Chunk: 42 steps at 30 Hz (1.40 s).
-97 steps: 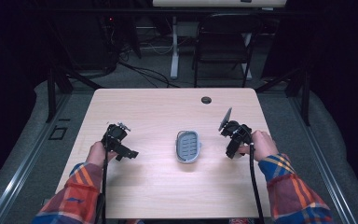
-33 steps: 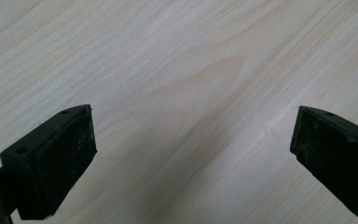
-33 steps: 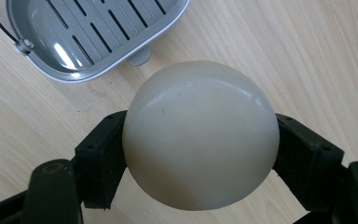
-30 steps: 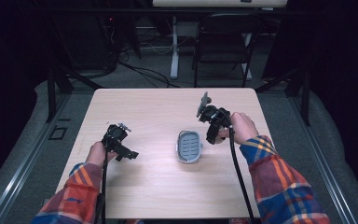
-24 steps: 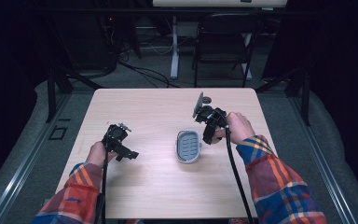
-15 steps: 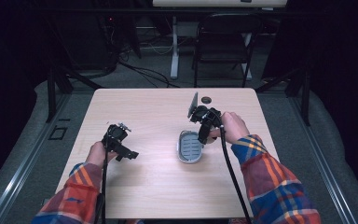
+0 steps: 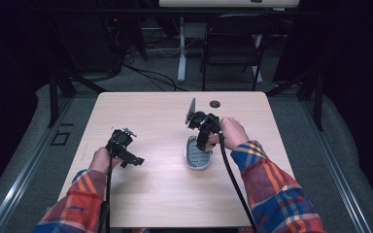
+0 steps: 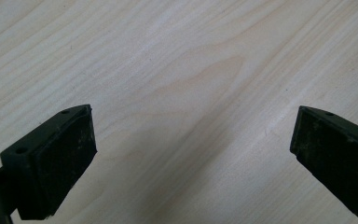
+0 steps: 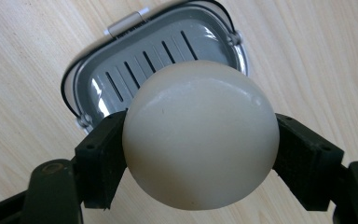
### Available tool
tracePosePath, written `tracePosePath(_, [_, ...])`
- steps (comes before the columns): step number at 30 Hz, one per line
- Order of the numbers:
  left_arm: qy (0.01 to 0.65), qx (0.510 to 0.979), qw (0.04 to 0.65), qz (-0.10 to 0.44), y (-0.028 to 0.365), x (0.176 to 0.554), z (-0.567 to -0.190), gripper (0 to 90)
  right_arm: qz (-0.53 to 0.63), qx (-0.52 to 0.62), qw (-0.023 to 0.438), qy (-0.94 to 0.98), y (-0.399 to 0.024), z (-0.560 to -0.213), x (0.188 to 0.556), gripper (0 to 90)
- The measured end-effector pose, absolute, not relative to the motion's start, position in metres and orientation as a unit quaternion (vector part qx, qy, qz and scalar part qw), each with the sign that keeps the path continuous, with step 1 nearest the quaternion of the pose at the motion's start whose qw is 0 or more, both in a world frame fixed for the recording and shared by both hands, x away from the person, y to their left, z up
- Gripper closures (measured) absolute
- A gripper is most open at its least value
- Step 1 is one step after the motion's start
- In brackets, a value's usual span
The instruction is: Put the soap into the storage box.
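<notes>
Cream soap bar (image 9: 200,135) sits clamped in the right tongs (image 9: 200,154) above the grey soap dish (image 9: 121,79), not yet placed; left tongs (image 8: 186,154) gape empty over the tabletop (image 8: 177,56).

Your right gripper (image 9: 200,154) holds the smooth cream oval soap bar (image 9: 200,135) directly above the grey slotted plastic soap dish (image 7: 197,154), mid-worktop (image 7: 165,194). Your left gripper (image 7: 122,145) sits well left.
</notes>
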<state>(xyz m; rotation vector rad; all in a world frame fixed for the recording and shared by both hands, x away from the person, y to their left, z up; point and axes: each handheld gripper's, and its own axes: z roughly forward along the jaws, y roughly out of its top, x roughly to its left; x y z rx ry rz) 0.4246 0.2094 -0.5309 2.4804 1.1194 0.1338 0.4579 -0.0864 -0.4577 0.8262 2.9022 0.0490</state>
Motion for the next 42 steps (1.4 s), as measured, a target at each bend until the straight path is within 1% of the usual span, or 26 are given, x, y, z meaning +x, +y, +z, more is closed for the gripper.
tracePosePath(18, [0.404, 0.889, 0.21, 0.048, 0.21, 0.424, -0.531, 0.1, 0.023, 0.253, 0.044, 0.966, -0.064, -0.479, 0.46, 24.2])
tracePosePath(42, [0.403, 0.89, 0.208, 0.047, 0.21, 0.425, -0.531, 0.1, 0.015, 0.257, 0.033, 0.966, -0.072, -0.503, 0.459, 23.9])
